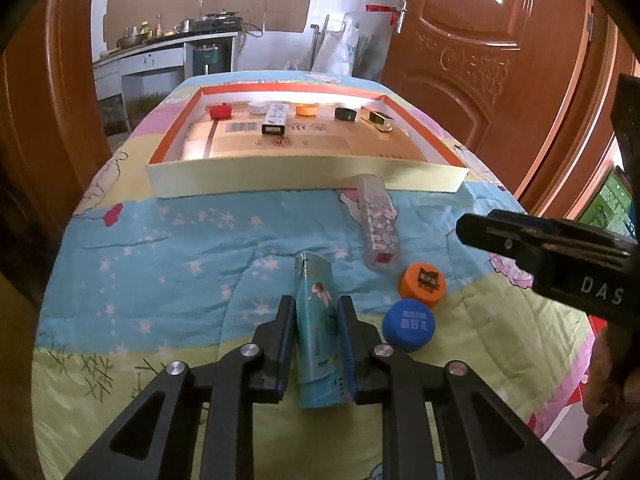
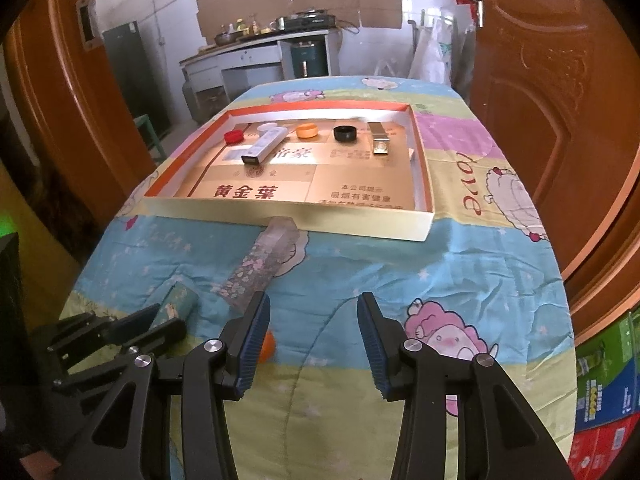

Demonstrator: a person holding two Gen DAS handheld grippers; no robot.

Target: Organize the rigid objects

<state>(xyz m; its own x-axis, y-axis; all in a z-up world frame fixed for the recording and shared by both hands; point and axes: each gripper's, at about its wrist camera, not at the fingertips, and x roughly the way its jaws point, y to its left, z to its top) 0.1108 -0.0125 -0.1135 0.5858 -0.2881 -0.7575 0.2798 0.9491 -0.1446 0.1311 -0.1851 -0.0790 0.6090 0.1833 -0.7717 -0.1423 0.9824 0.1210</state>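
My right gripper's (image 1: pixel 520 240) side reads "DAS". The tray (image 2: pixel 360 220) floor shows "黄金葉" by its near edge. The quilt (image 2: pixel 460 264) reads "love" beside the tray's right edge.

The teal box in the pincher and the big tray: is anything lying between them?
No, only bare blanket lies between the teal box and the tray, seen in the left wrist view.

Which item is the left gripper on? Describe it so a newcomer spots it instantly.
On the cartoon quilt, in front of the shallow orange-rimmed tray, three loose things lie near a teal box: a blue cap, an orange cap and a floral box. The left gripper is shut on the teal box. It is the only teal one, long and narrow.
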